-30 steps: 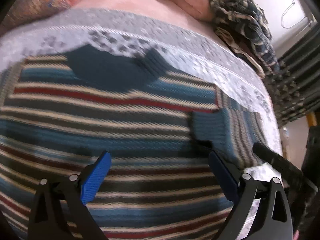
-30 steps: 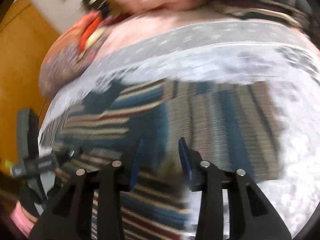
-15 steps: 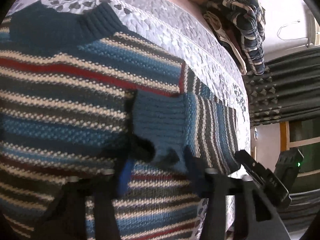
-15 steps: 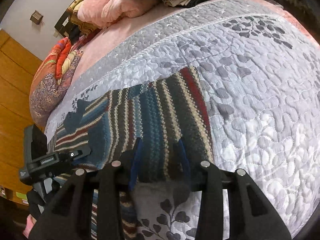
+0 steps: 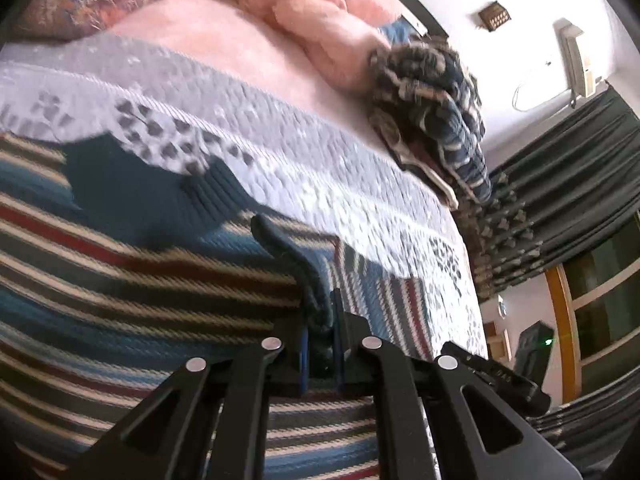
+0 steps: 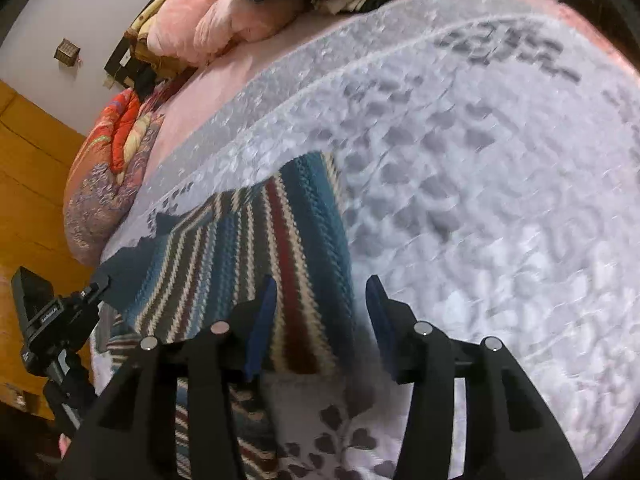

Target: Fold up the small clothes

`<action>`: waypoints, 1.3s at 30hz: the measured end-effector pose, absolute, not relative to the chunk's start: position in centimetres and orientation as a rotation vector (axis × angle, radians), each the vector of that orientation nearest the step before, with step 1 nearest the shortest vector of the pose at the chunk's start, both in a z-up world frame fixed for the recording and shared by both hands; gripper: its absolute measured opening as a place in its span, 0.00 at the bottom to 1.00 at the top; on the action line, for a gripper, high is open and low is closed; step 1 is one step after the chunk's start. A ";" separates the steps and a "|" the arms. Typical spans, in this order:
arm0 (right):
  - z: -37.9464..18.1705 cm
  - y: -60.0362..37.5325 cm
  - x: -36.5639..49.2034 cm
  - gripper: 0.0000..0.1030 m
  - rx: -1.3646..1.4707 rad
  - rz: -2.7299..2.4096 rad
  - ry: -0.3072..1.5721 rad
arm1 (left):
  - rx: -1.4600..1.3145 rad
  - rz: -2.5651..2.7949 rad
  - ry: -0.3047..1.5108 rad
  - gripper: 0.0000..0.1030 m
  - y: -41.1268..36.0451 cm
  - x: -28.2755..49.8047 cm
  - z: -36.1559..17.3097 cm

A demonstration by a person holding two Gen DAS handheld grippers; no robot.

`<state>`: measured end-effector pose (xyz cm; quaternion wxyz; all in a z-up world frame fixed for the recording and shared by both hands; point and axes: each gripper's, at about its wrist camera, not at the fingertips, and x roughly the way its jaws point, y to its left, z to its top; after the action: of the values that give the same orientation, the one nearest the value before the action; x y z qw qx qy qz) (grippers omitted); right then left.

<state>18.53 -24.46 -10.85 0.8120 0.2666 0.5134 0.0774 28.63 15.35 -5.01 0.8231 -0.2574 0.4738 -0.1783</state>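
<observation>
The striped sweater (image 5: 120, 280) lay flat on the bed's grey quilt (image 6: 480, 200). The left gripper (image 5: 320, 344) pinched its blue cuff (image 5: 304, 276); the right gripper (image 6: 320, 312) hung spread wide over the sleeve, gripping nothing.

- A bedroom in a home: a bed (image 6: 500, 200) fills both views, spread with a grey quilted coverlet (image 5: 304, 168) stitched in a leaf pattern, over a pink sheet (image 5: 224, 40)
- Pink pillows (image 6: 224, 16) and a red patterned bolster (image 6: 112, 168) lie at its head
- A heap of clothes (image 5: 436, 92) is piled on the bed
- Dark curtains (image 5: 568, 200) hang beside a wood-framed window (image 5: 600, 300)
- A wall-mounted telephone (image 5: 576, 60) hangs on the white wall; wooden panelling (image 6: 28, 184) stands beside the bed
</observation>
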 end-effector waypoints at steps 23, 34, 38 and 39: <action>-14.3 -14.2 20.3 0.49 0.420 0.223 1.270 | -0.561 -0.113 1.079 0.09 31.2 28.9 -10.8; -10.7 -12.4 20.4 0.53 0.307 0.125 1.181 | -0.464 -0.085 1.008 0.29 33.3 27.6 -8.8; -6.6 -10.7 20.6 0.53 0.285 0.170 1.096 | -0.421 -0.147 0.968 0.33 31.2 27.5 -6.3; -6.3 -9.8 20.8 0.53 0.314 0.220 1.106 | -0.410 -0.185 0.974 0.34 29.9 27.5 -6.1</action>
<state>20.78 -9.85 -6.26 0.8334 0.1483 0.5221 0.1039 27.54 29.92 -6.13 0.8595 -0.1954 0.4640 -0.0884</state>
